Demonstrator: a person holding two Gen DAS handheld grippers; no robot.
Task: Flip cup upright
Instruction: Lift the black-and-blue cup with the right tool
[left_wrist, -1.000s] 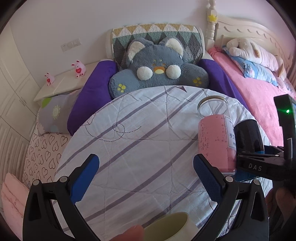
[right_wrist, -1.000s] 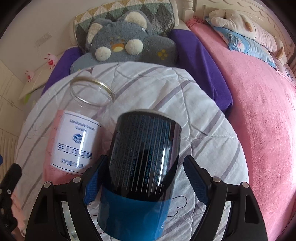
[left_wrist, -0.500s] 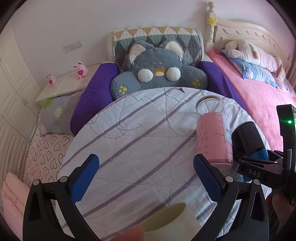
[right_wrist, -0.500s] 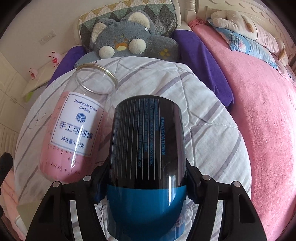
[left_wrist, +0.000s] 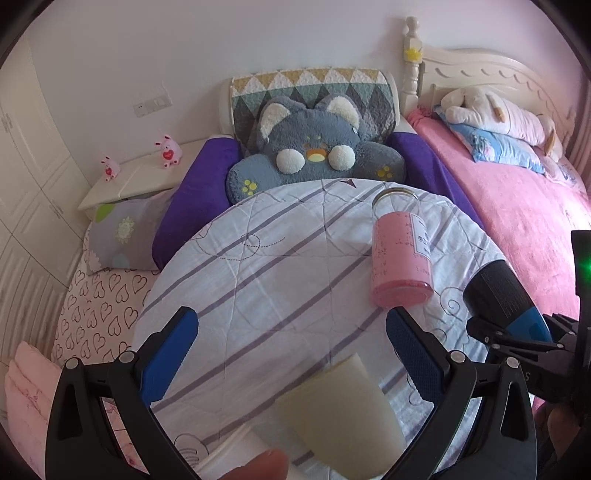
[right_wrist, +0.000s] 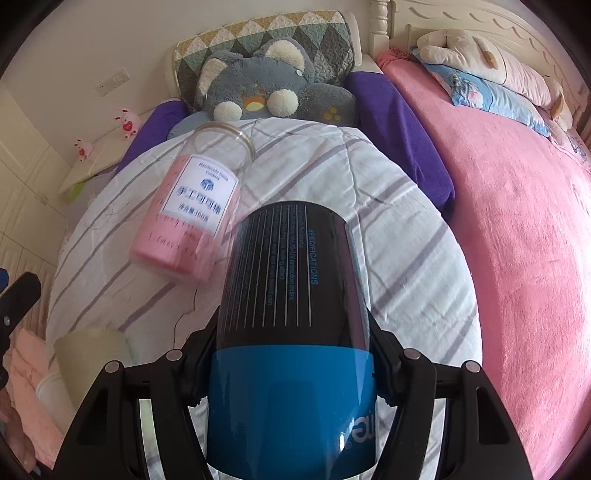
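Note:
My right gripper (right_wrist: 291, 354) is shut on a black and blue cup (right_wrist: 291, 314), held lying along the fingers above the striped round table (right_wrist: 388, 229); it also shows in the left wrist view (left_wrist: 498, 299). A clear jar with pink filling and a white label (right_wrist: 188, 214) lies on its side left of it, also seen in the left wrist view (left_wrist: 400, 258). My left gripper (left_wrist: 288, 354) is open over the near table edge, with a pale yellow cup (left_wrist: 343, 410) lying below between its fingers; that cup also appears in the right wrist view (right_wrist: 92, 350).
A grey cat cushion (left_wrist: 314, 155) and purple cushions (left_wrist: 192, 206) lie behind the table. A pink bed (left_wrist: 517, 206) is on the right. A white side table (left_wrist: 136, 177) with two small pink toys is at the far left.
My right gripper closed on the black and blue cup and lifted it back toward the near right edge. The left gripper drew back, so the pale yellow cup shows more.

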